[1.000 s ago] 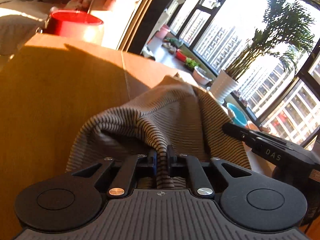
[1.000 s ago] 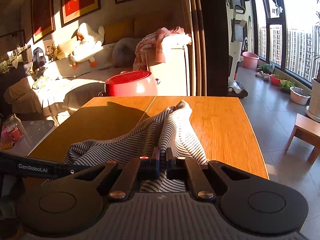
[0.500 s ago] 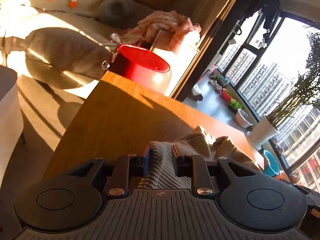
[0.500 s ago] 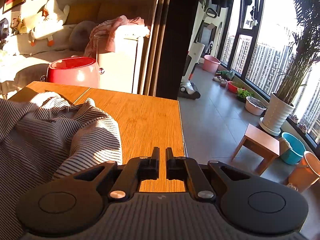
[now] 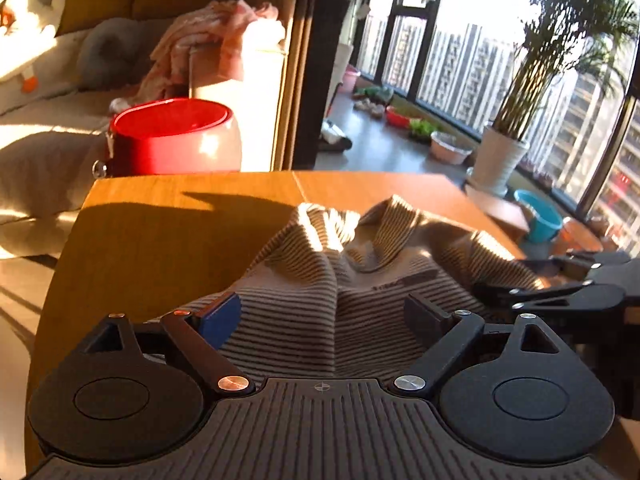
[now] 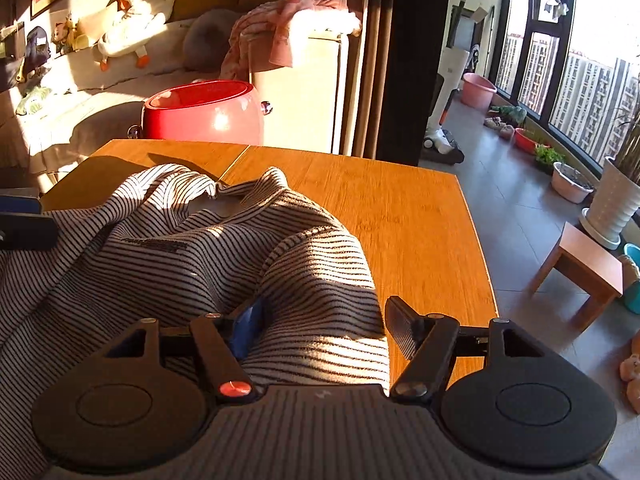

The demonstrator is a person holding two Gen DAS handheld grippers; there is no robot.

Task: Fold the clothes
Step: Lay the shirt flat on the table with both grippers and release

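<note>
Both jaws are opening over the limp, light striped shirt (image 6: 200, 256); it is best gripped at a hem edge.

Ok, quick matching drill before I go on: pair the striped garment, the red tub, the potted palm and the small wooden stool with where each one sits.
Things:
1. striped garment
2. red tub
3. potted palm
4. small wooden stool

Places:
A. by the window
B. on the floor right of the table
C. crumpled on the wooden table
D. beyond the table's far edge

Pairs: 1-C, 2-D, 3-A, 4-B
</note>
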